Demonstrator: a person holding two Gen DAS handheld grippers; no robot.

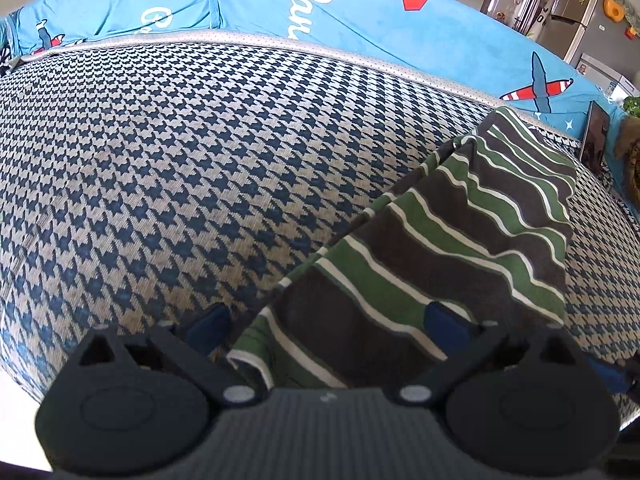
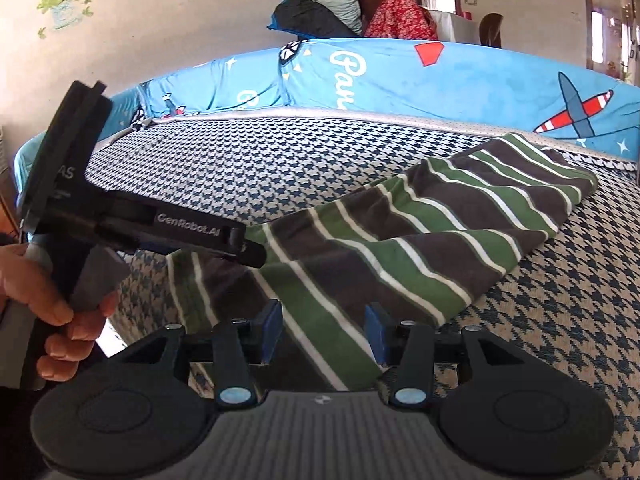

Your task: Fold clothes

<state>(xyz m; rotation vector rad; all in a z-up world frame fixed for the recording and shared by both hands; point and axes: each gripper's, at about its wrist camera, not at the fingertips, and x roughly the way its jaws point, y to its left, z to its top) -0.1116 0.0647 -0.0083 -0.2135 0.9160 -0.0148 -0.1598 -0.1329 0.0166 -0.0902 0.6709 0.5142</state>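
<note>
- A green, brown and white striped garment (image 2: pixel 404 236) lies long and narrow on the houndstooth bed (image 1: pixel 168 168), running from my jaws away toward the far right.
- My right gripper (image 2: pixel 324 334) stands part open astride its near end, pads not pressing.
- My left gripper (image 1: pixel 328 324) gapes wide; cloth lies between.
- Only the right view shows my left hand (image 2: pixel 44 284).
- A blue aeroplane-print quilt (image 2: pixel 400 76) lies behind.

Houndstooth bed (image 1: pixel 160 160); striped garment (image 1: pixel 460 232) lies on it, blue quilt (image 1: pixel 360 12) bunched along far edge.
</note>
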